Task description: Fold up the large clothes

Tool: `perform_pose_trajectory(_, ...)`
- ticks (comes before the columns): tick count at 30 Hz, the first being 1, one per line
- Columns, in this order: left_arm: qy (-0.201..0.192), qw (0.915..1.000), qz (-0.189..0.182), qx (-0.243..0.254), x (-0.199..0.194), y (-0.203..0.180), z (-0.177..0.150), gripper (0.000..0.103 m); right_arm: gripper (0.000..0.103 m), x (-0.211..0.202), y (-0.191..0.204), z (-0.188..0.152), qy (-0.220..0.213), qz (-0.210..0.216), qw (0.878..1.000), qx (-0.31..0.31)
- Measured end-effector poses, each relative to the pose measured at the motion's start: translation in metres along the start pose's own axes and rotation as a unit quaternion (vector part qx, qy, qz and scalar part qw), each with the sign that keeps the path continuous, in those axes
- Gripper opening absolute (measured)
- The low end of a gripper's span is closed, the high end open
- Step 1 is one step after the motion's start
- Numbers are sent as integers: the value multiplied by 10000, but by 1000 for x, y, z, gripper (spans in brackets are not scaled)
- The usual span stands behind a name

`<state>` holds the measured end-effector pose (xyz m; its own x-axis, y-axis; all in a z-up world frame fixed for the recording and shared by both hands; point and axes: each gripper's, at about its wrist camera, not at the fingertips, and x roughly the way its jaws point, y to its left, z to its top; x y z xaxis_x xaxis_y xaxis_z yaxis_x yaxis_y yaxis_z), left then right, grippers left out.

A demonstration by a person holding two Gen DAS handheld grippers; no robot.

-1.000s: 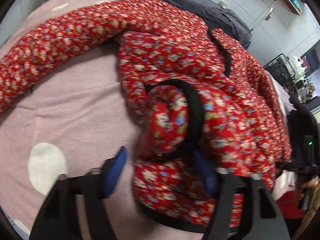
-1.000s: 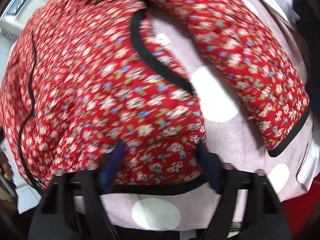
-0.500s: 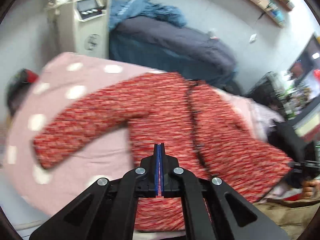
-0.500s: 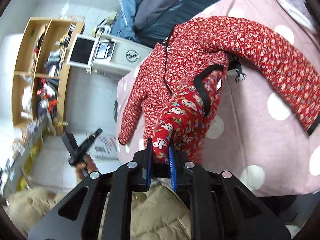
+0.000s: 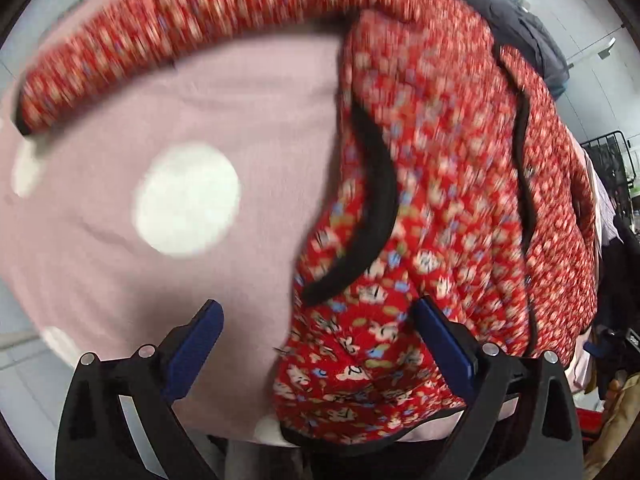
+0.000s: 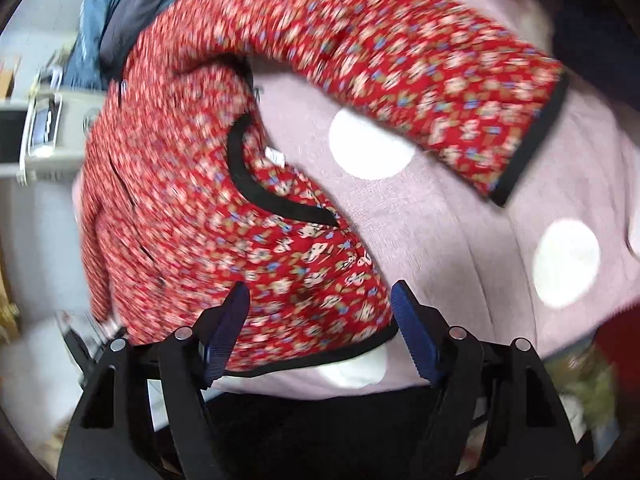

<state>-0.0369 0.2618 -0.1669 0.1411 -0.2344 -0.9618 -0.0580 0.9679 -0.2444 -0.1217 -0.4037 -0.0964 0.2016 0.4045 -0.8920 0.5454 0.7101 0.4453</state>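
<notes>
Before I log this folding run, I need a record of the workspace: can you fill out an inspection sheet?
Surface: pink polka-dot bedcover, lightly wrinkled.
Job's things: red floral padded jacket with black trim, lying spread, both sleeves out to the sides.
Clutter: dark and blue bedding heaped beyond the jacket.
Grippers: left gripper and right gripper both opening over the jacket's hem, pads off the fabric.
Cables: nothing seen.
Surroundings: white machine with a screen, black wire rack, tiled wall.

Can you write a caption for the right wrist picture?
Right gripper opening over the hem of a red flowery jacket spread on a pink dotted blanket.
</notes>
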Motion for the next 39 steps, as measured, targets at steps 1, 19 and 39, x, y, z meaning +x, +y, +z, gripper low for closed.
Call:
perform_pose_trajectory(1,-61,9999,-69,-100,7,0,-3,94,73,12,-1,-1,67,-87,9999,-87)
perform_pose_trajectory(19,209,9954,-225,908,-36,-25,-12,25,13,11,27,-33,913,65,9876,-1274)
perform_pose_trajectory(39,-797,9934,574,599,-35,-91,72,96,61,-15,-46,63,-1197,-780,9790,1456)
